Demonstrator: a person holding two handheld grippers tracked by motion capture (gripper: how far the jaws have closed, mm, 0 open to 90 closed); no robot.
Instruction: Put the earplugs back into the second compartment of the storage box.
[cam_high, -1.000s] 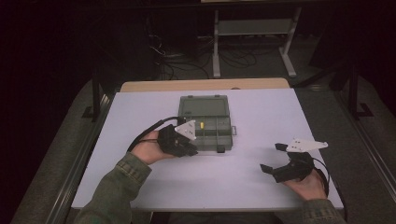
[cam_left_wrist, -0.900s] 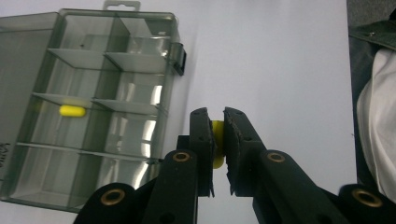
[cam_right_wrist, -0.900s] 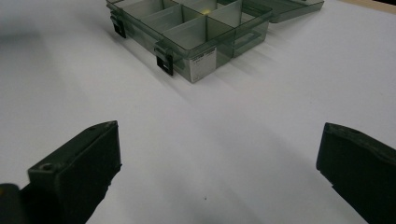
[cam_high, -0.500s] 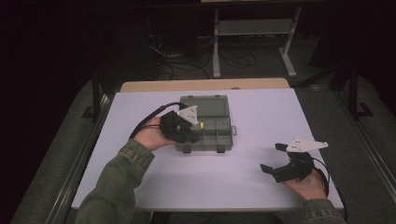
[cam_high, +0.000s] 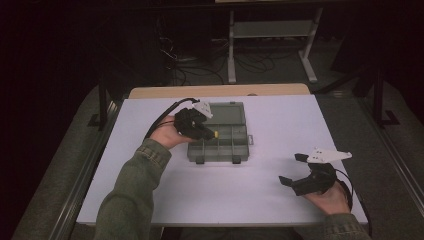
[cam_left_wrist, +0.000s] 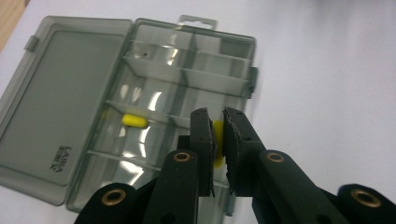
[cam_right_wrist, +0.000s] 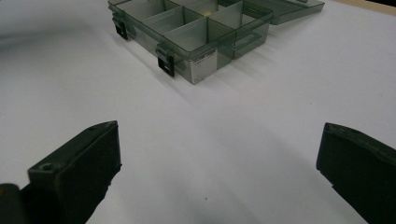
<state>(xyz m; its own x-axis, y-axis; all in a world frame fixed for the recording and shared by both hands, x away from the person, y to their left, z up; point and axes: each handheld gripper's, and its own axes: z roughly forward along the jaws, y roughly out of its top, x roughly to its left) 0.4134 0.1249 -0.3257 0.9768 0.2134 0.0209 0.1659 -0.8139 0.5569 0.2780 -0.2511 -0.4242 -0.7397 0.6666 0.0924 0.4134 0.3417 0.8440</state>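
A small yellow piece was pinched between the black pads of the left gripper, which was closed tight on it. In the left gripper view the piece was seen a little below the middle of the frame, held over the near part of the box. In the high view the left gripper was seen left of the middle, over the left side of the box. The right gripper was rested at the lower right of the high view, well apart from the box, and its jaws were spread wide with nothing between them. The step in hand was judged to be dropping the piece into one of the little rooms of the box. To do it well, the piece should be brought right over one room, lowered between the thin walls, and only then let go, so it would not bounce out or land on a wall. Another yellow piece was already lying in a room at the left of the middle in the left gripper view. The box was made of clear, smoky grey plastic, smooth and shiny, with straight dividers and dark clips. Its flat lid was laid open at the left. The table was covered in a plain, pale, smooth sheet. The yellow pieces looked soft, small and rounded.
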